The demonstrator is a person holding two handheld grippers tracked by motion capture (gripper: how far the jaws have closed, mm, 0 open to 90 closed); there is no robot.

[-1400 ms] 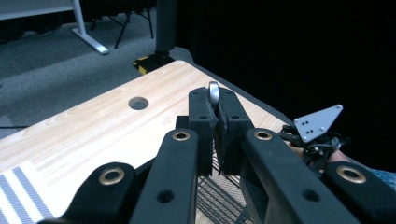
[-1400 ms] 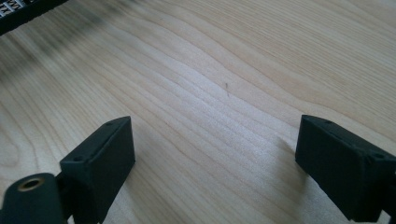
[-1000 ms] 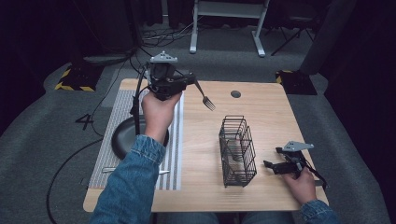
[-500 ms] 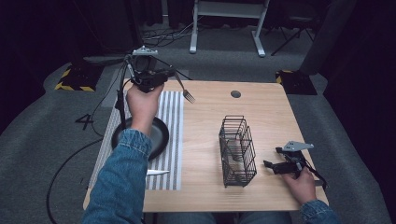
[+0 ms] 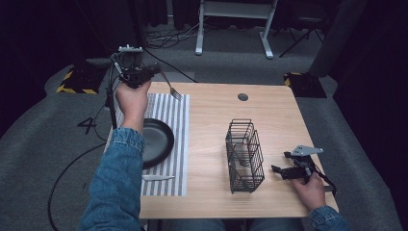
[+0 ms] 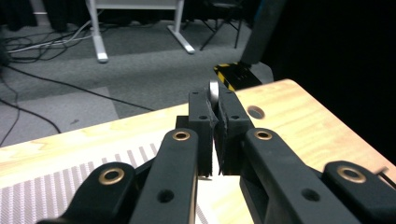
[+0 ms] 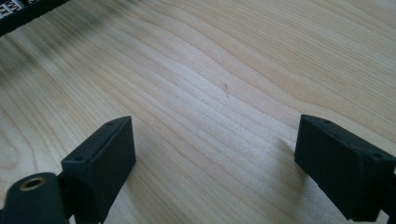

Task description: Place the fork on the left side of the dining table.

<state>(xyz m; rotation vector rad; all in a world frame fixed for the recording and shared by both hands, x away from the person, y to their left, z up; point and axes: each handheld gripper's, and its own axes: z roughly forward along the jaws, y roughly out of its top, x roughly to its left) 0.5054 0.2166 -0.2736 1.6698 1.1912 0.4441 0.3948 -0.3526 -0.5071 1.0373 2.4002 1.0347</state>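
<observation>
My left gripper (image 5: 154, 72) is held up over the far left corner of the table, shut on the handle of a metal fork (image 5: 171, 88). The fork's tines point right and down over the striped mat (image 5: 179, 144). In the left gripper view, the fork handle (image 6: 213, 89) shows as a thin metal edge pinched between the closed jaws of my left gripper (image 6: 213, 106). My right gripper (image 5: 279, 170) rests low on the table at the near right, open, nothing between its jaws. The right gripper view has bare wood between the open jaws of my right gripper (image 7: 215, 154).
A black plate (image 5: 158, 139) lies on the striped mat, with a pale knife (image 5: 157, 178) near the mat's front edge. A black wire basket (image 5: 244, 155) stands mid-table, just left of my right gripper. A round cable hole (image 5: 243, 96) sits at the back of the wooden table (image 5: 211, 110).
My left hand has carried the fork leftward and farther back, from above the table's back middle to over the far left corner. The right gripper has stayed still.
</observation>
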